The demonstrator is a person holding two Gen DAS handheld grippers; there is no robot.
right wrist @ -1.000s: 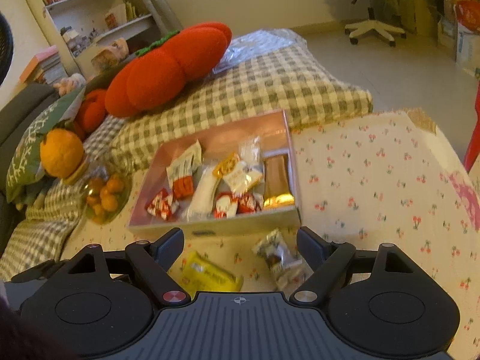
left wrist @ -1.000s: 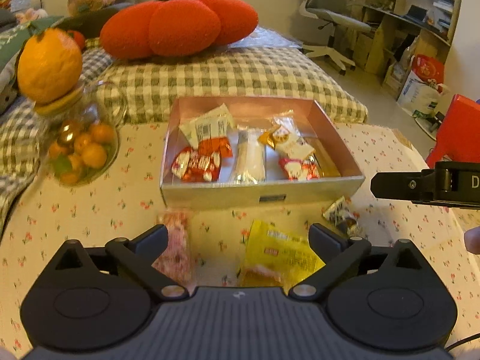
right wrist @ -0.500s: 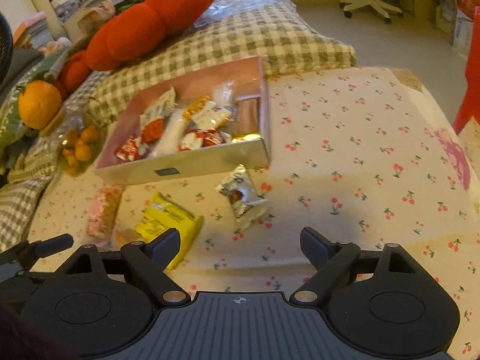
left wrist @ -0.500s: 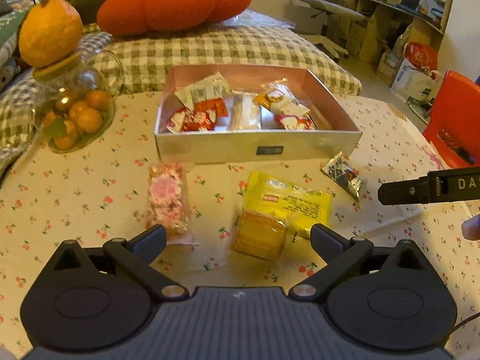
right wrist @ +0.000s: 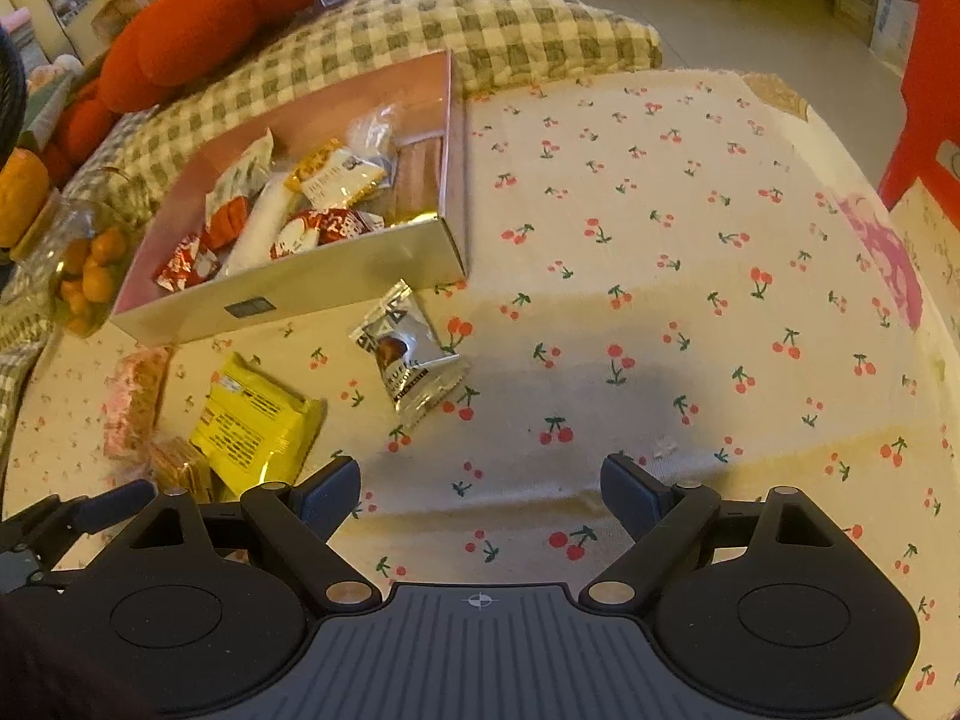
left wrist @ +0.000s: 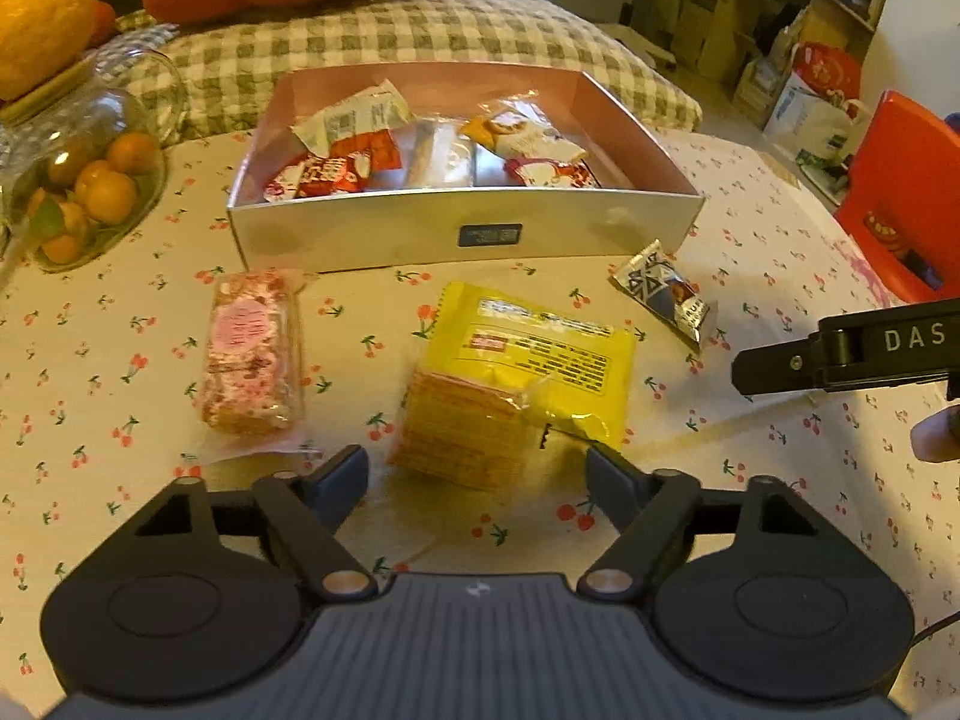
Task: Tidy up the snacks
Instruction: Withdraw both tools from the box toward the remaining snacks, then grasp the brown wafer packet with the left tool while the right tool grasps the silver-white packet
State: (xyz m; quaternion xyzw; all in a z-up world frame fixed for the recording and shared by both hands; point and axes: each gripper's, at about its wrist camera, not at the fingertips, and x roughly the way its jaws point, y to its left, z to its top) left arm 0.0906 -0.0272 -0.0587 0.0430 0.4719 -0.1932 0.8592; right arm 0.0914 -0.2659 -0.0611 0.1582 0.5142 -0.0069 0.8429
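Cherry-print cream cloth [right wrist: 660,252] on counter; yellow packet [left wrist: 540,354]; pink speckled bar [left wrist: 252,348]; silver box [left wrist: 468,228], pink inside; green-checked cushion [right wrist: 480,12]; black tools.

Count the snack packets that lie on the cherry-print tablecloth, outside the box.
3: pink-white nougat packet at left, yellow cracker packet in the middle, small silver truffle packet at right by the box's corner.

"DAS" shows on the right gripper [left wrist: 852,354]; other labels unreadable.
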